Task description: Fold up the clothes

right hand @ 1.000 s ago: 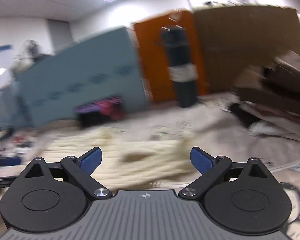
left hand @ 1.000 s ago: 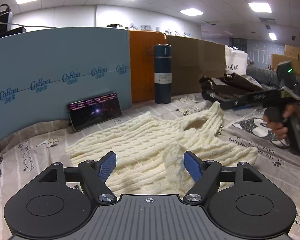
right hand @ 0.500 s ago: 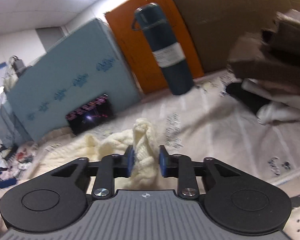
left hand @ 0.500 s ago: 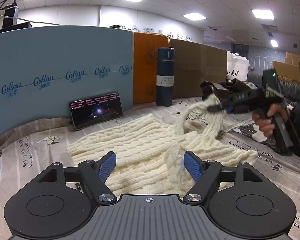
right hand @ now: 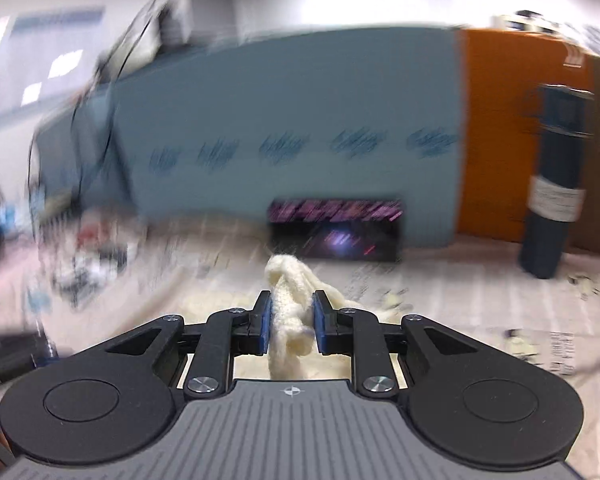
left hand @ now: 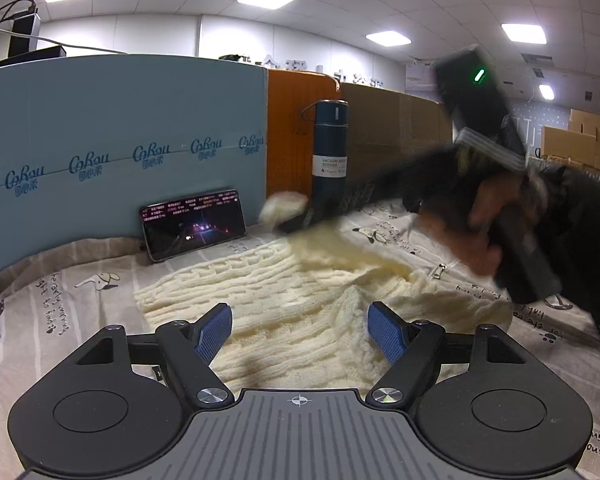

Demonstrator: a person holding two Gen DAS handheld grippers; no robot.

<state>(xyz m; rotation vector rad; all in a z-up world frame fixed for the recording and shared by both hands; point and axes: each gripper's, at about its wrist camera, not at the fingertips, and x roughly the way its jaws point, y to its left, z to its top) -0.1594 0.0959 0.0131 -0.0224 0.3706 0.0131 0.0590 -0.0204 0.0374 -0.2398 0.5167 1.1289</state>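
A cream cable-knit sweater (left hand: 260,292) lies spread on the patterned bedsheet (left hand: 60,292). My left gripper (left hand: 300,330) hovers open just above its near part, nothing between the blue pads. In the left wrist view my right gripper (left hand: 296,216) crosses from the right, held by a hand (left hand: 484,216), and carries one sleeve (left hand: 332,240) leftward over the sweater's body. The right wrist view is blurred, but its blue pads (right hand: 265,322) are shut on the bunched sleeve end (right hand: 290,300).
A phone (left hand: 194,226) with a lit screen leans against the blue foam board (left hand: 120,140). A dark blue flask (left hand: 330,152) stands by the orange panel (left hand: 288,128). Cardboard sheets and boxes fill the right background.
My right gripper, shut on the sleeve since half a second ago, has swung left across the sweater, dragging the sleeve over its body. My left gripper has stayed open and still.
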